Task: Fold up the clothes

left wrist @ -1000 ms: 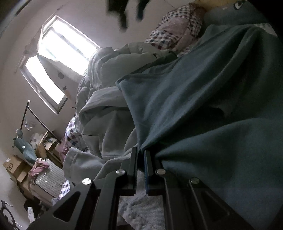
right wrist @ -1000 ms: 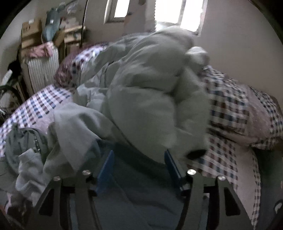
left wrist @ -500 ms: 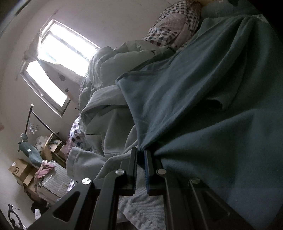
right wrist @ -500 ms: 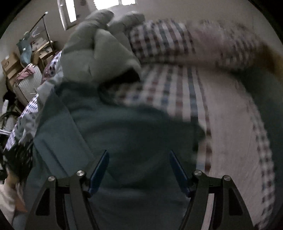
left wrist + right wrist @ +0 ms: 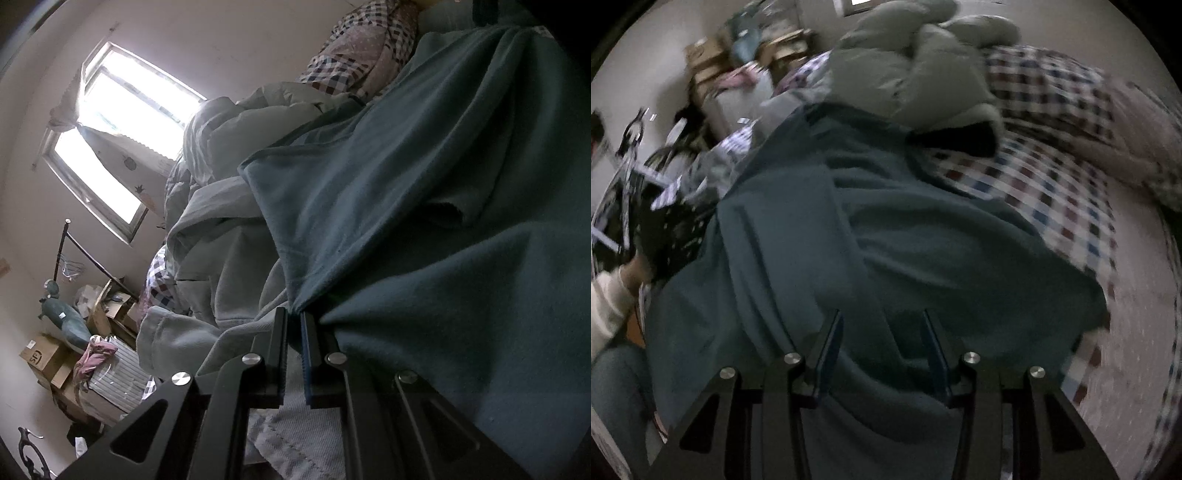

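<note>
The right wrist view has been swung away from the pale grey duvet [image 5: 916,62], which filled it a second ago and is now seen only at the far side of the teal garment [image 5: 886,240]. That garment has been brought beneath the right gripper [image 5: 882,332], whose jaws are set wide apart over the cloth. More of the checked sheet [image 5: 1052,192] has been exposed beside the teal garment. A cream sleeve [image 5: 605,306] has come into sight at its left edge.

Dark printed logo on cardboard box [image 5: 41,352], lettering too small to read
</note>
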A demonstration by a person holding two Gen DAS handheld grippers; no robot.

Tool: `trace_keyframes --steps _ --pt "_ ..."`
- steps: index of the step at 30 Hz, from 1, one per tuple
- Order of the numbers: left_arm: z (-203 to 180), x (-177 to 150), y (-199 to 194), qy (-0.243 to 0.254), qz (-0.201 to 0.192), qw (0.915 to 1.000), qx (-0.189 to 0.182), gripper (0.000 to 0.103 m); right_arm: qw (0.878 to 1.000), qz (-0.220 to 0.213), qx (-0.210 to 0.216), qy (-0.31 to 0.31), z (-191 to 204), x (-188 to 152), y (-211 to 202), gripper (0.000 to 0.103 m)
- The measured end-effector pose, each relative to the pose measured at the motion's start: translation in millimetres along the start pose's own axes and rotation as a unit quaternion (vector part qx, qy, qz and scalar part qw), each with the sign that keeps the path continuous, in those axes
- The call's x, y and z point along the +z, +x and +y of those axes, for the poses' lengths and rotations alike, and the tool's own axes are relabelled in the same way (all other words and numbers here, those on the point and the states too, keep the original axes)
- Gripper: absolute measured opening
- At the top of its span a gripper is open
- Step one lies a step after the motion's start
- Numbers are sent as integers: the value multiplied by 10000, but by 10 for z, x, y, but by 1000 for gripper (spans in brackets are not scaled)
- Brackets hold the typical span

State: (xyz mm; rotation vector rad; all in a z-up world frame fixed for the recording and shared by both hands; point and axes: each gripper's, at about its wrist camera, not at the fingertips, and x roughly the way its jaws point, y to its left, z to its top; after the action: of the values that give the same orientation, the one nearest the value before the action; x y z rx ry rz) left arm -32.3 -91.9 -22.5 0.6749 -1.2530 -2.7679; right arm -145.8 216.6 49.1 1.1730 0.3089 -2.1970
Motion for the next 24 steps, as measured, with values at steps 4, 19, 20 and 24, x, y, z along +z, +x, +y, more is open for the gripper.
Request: trace_keyframes --steps 4,19,20,24 --pt "-1 -4 0 -15 0 10000 -14 6 9982 450 -175 -359 75 96 220 20" --pt "-5 -10 6 -38 -8 10000 -32 6 9869 418 -1141 -1059 213 605 -90 0" --pt "-8 -8 3 -36 -9 10000 -30 6 9861 419 -1219 -1046 204 640 -84 0" --pt "-5 -5 3 -33 -7 10000 -29 6 9908 287 -1304 -234 -110 486 -115 1"
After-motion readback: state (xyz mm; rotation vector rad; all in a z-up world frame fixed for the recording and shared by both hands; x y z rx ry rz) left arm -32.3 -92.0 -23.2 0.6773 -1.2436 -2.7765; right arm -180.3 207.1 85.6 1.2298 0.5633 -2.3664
